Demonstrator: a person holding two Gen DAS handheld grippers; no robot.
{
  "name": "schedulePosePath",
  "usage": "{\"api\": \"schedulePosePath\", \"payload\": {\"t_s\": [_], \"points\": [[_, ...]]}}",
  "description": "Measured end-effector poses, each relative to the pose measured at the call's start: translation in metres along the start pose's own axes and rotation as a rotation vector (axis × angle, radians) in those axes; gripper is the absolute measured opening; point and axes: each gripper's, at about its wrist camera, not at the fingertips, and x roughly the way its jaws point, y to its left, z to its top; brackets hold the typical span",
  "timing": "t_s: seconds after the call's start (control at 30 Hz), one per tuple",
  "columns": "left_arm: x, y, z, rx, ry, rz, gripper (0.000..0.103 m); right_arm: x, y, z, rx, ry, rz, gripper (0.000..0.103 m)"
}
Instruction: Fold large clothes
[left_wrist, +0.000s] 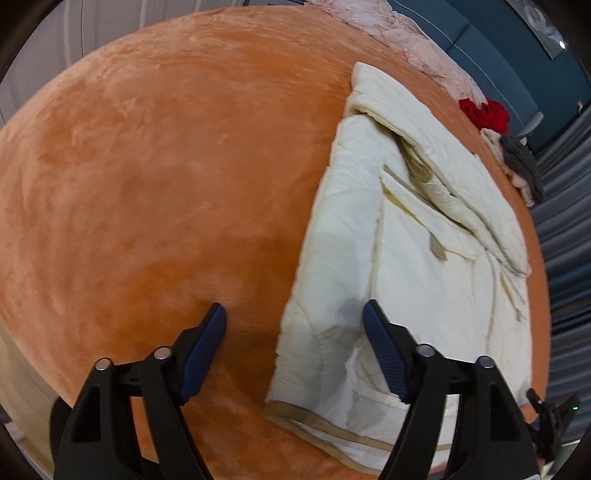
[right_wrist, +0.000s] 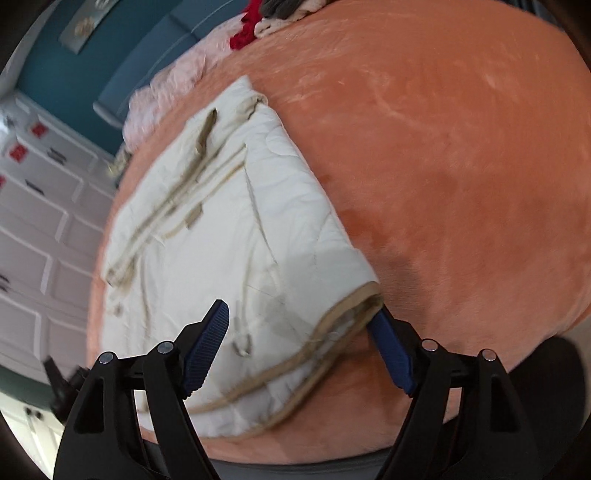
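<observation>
Here the left tongs (left_wrist: 293, 356) hang spread and empty, the cream coat (left_wrist: 399, 236) lying half-folded on the orange bed (left_wrist: 147, 166) ahead and to their right. Right view: the right tongs (right_wrist: 301, 347) gape around the coat's (right_wrist: 229, 229) hem; each should likely bite one hem corner. No containers show.

An orange plush bed cover (left_wrist: 147, 166) fills the room's middle. A teal wall (right_wrist: 66, 70) stands behind, beside white panelled cabinet doors (right_wrist: 40, 221). Grey vertical blinds (left_wrist: 569, 221) hang at one side.
</observation>
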Motion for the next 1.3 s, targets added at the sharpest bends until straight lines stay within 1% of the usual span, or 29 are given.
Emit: {"api": "schedulePosePath", "payload": {"t_s": [0.03,0.07,0.1,0.13,0.17,0.27,0.33,0.4,0.43,0.5,0.53,0.57,0.6,0.63,0.67,0.7,0.73,0.77,0.83,0.87,0.93,0.97,1.03,1.07,1.1,1.13,1.17,1.23,1.3], "points": [[0.001,0.000,-0.002,-0.001,0.010,-0.027,0.032,0.002,0.002,0.000,-0.001,0.005,-0.004,0.057],[0.002,-0.001,-0.002,-0.010,0.033,-0.060,0.024,0.003,0.003,0.000,-0.008,0.012,-0.005,0.044],[0.002,-0.002,-0.004,-0.013,0.038,-0.058,0.018,0.004,0.007,0.000,-0.025,0.016,-0.005,0.037],[0.000,-0.005,-0.005,0.006,0.032,-0.051,0.012,0.004,0.011,-0.001,-0.045,0.017,-0.020,0.021],[-0.004,-0.008,-0.006,0.026,0.026,-0.047,0.010,0.003,0.013,0.000,-0.061,0.017,-0.026,0.013],[-0.020,-0.021,-0.009,0.085,-0.006,-0.035,0.006,-0.012,0.022,0.000,-0.122,-0.018,-0.019,0.006],[-0.033,-0.026,-0.012,0.118,-0.025,-0.041,0.005,-0.028,0.030,-0.001,-0.181,-0.049,-0.011,0.004],[-0.054,-0.036,-0.015,0.167,-0.046,-0.049,0.005,-0.043,0.037,-0.003,-0.238,-0.058,-0.003,0.003],[-0.060,-0.039,-0.016,0.184,-0.049,-0.054,0.005,-0.051,0.041,-0.005,-0.274,-0.058,-0.002,0.003],[-0.085,-0.046,-0.026,0.253,-0.052,-0.051,0.005,-0.068,0.048,-0.012,-0.350,-0.044,-0.013,0.003],[-0.093,-0.047,-0.029,0.276,-0.049,-0.047,0.005,-0.077,0.051,-0.018,-0.398,-0.024,-0.021,0.003],[-0.109,-0.048,-0.039,0.312,-0.034,-0.039,0.005,-0.087,0.055,-0.026,-0.452,0.003,-0.030,0.003],[-0.122,-0.048,-0.047,0.345,-0.018,-0.029,0.005,-0.101,0.059,-0.038,-0.531,0.042,-0.046,0.003],[-0.136,-0.047,-0.056,0.373,-0.005,-0.022,0.005,-0.113,0.062,-0.048,-0.581,0.077,-0.053,0.003],[-0.147,-0.044,-0.064,0.389,0.009,-0.019,0.005,-0.130,0.064,-0.062,-0.632,0.132,-0.059,0.003],[-0.160,-0.039,-0.074,0.398,0.032,-0.015,0.005,-0.142,0.064,-0.070,-0.654,0.167,-0.064,0.003],[-0.177,-0.032,-0.085,0.394,0.073,-0.019,0.005,-0.155,0.065,-0.079,-0.668,0.199,-0.067,0.003],[-0.187,-0.029,-0.094,0.393,0.091,-0.018,0.005,-0.169,0.066,-0.087,-0.678,0.223,-0.066,0.003],[-0.214,-0.025,-0.106,0.364,0.103,-0.025,0.005,-0.200,0.073,-0.095,-0.667,0.234,-0.045,0.003],[-0.224,-0.026,-0.107,0.347,0.089,-0.033,0.004,-0.209,0.077,-0.094,-0.655,0.224,-0.029,0.003],[-0.238,-0.032,-0.101,0.326,0.048,-0.057,0.004,-0.229,0.095,-0.082,-0.644,0.148,0.023,0.003],[-0.244,-0.039,-0.092,0.320,0.006,-0.080,0.004,-0.234,0.101,-0.079,-0.645,0.113,0.040,0.003],[-0.248,-0.056,-0.070,0.345,-0.087,-0.110,0.004,-0.238,0.121,-0.052,-0.639,0.005,0.102,0.003],[-0.247,-0.063,-0.062,0.357,-0.123,-0.114,0.004,-0.235,0.129,-0.041,-0.642,-0.038,0.111,0.003],[-0.245,-0.069,-0.050,0.364,-0.161,-0.123,0.004,-0.230,0.136,-0.025,-0.639,-0.099,0.125,0.003],[-0.241,-0.077,-0.034,0.366,-0.211,-0.127,0.005,-0.223,0.143,-0.009,-0.626,-0.153,0.142,0.003],[-0.238,-0.082,-0.024,0.365,-0.240,-0.131,0.005,-0.217,0.146,0.001,-0.613,-0.185,0.154,0.003],[-0.228,-0.091,0.003,0.360,-0.307,-0.135,0.005,-0.194,0.153,0.031,-0.559,-0.251,0.177,0.003],[-0.220,-0.096,0.019,0.345,-0.360,-0.139,0.006,-0.169,0.153,0.058,-0.488,-0.279,0.191,0.003]]}}
